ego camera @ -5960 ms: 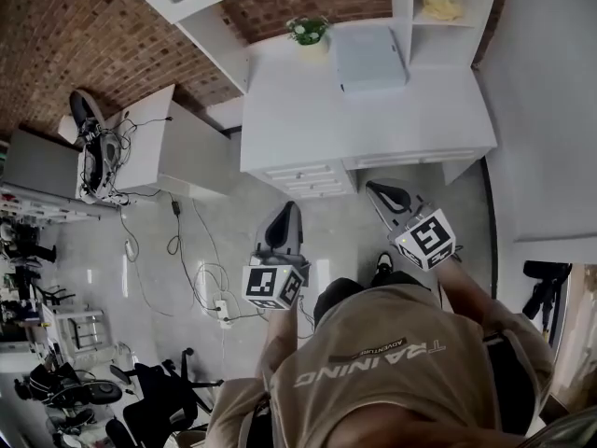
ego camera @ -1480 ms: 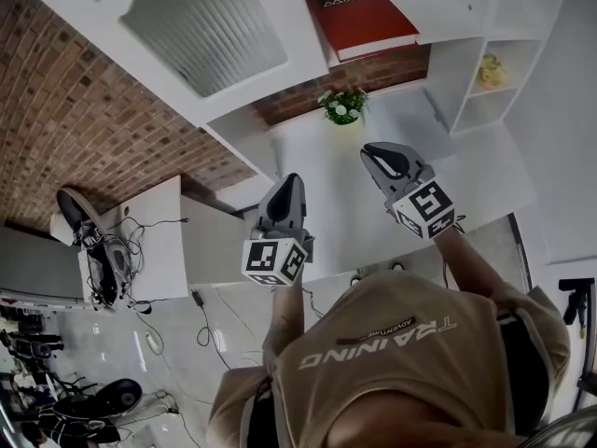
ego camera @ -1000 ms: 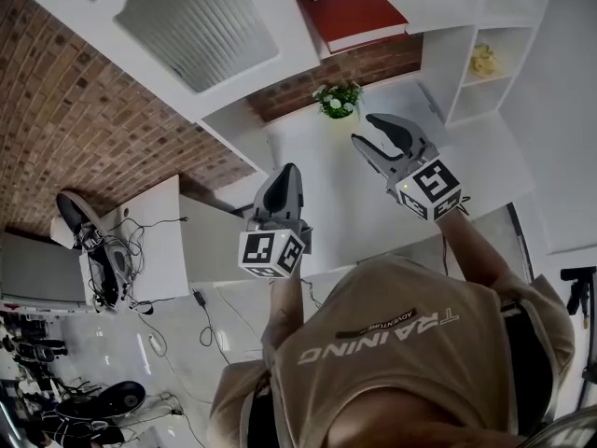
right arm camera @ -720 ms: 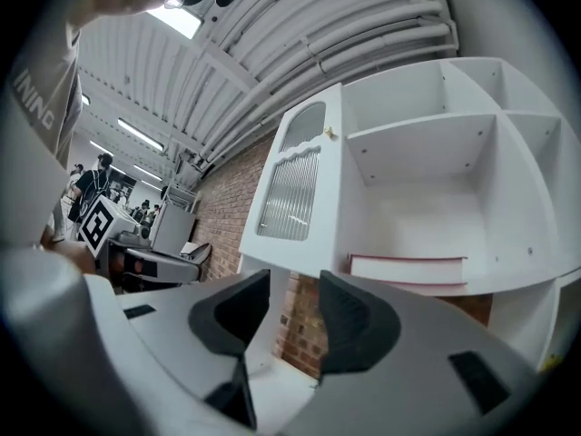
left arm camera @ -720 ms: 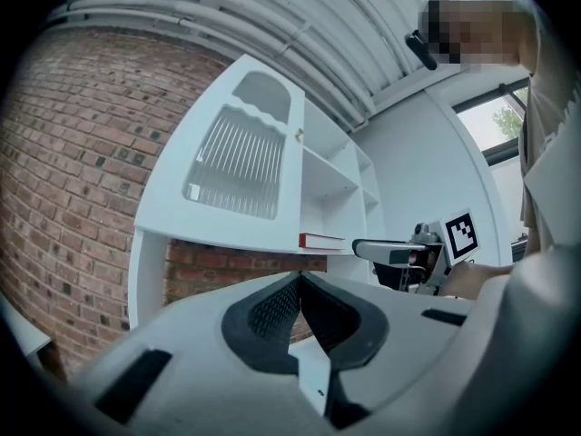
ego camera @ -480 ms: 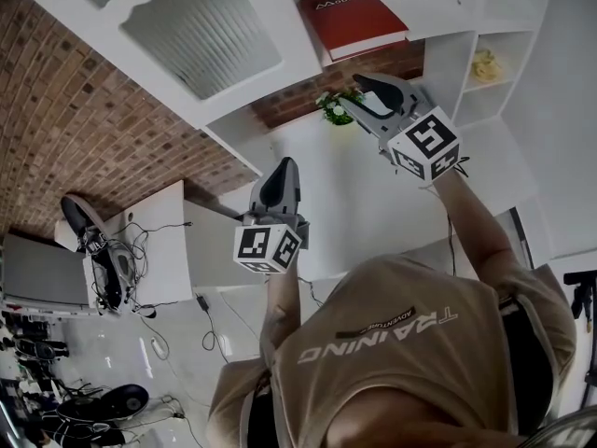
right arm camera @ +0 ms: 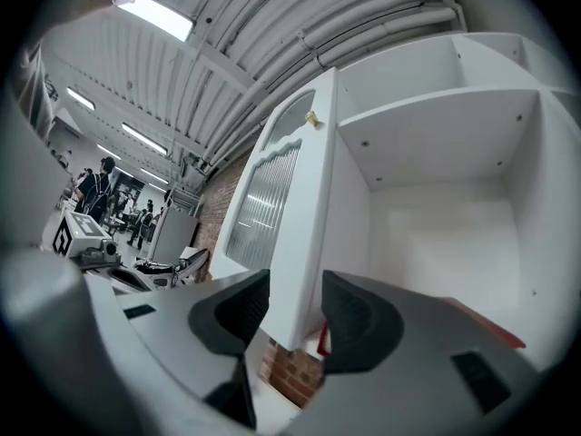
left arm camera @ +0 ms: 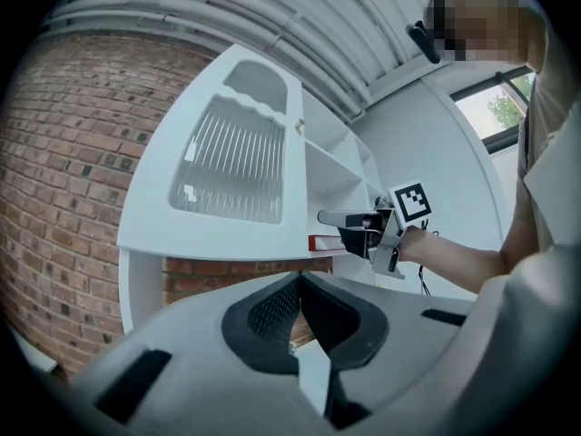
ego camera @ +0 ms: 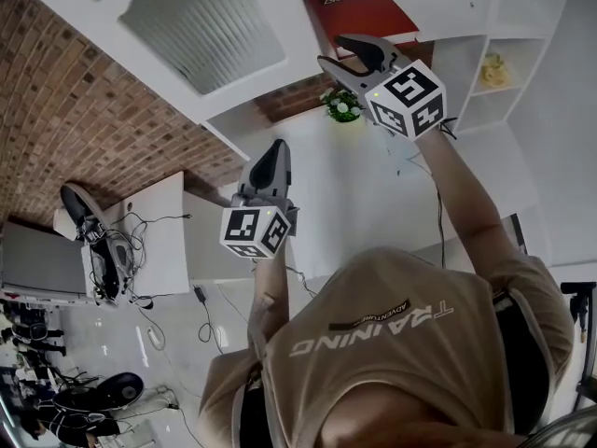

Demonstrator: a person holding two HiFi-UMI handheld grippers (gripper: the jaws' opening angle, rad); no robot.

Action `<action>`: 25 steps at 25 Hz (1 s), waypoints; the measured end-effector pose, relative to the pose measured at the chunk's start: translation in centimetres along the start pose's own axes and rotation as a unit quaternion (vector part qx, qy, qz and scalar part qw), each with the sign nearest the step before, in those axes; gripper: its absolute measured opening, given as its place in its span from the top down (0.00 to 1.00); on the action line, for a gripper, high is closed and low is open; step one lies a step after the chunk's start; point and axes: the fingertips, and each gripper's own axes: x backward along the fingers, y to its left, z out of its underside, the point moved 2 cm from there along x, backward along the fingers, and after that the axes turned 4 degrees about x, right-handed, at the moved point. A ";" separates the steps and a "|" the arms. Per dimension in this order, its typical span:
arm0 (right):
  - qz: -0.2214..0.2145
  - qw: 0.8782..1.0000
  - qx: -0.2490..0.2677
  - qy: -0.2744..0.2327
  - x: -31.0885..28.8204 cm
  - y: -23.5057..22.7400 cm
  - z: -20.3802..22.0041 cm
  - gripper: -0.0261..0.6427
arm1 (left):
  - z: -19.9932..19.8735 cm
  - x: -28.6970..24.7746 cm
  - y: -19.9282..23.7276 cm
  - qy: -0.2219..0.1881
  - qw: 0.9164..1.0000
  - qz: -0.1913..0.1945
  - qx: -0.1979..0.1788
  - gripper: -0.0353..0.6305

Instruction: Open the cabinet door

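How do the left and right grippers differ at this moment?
The grey left gripper has its jaws together and empty; the grey right gripper has jaws apart, straddling the edge of the white ribbed-glass cabinet door. The left gripper hangs low; the right gripper is up at that door. Both carry marker cubes.

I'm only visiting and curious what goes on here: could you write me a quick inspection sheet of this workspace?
Surface: white desk, potted plant at its back.
Job's things: cabinet door with ribbed glass, standing open.
Clutter: red book on a cabinet shelf; yellow object in the side shelves.
Grippers: right tongs open, astride the door's lower edge; left tongs shut, empty.
Cables: tangle on the side table.
Surroundings: brick wall.
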 end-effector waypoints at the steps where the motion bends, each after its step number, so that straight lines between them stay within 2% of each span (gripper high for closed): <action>1: -0.001 1.000 0.001 0.003 -0.4 -0.1 -0.1 0.73 | -0.1 -0.3 0.3 0.001 1.000 0.000 0.000 0.94; 9: -0.039 0.999 0.007 0.035 -3.7 -0.3 0.3 0.73 | 2.0 -2.6 1.3 0.020 1.000 0.006 0.022 0.94; 16: -0.035 0.998 0.028 0.042 -4.0 -0.5 0.5 0.73 | 3.9 -2.7 2.0 0.025 0.999 -0.007 0.042 0.94; 25: -0.053 0.998 -0.021 0.038 -3.2 -0.3 0.4 0.73 | 5.2 -0.7 2.5 0.028 0.997 -0.037 0.062 0.94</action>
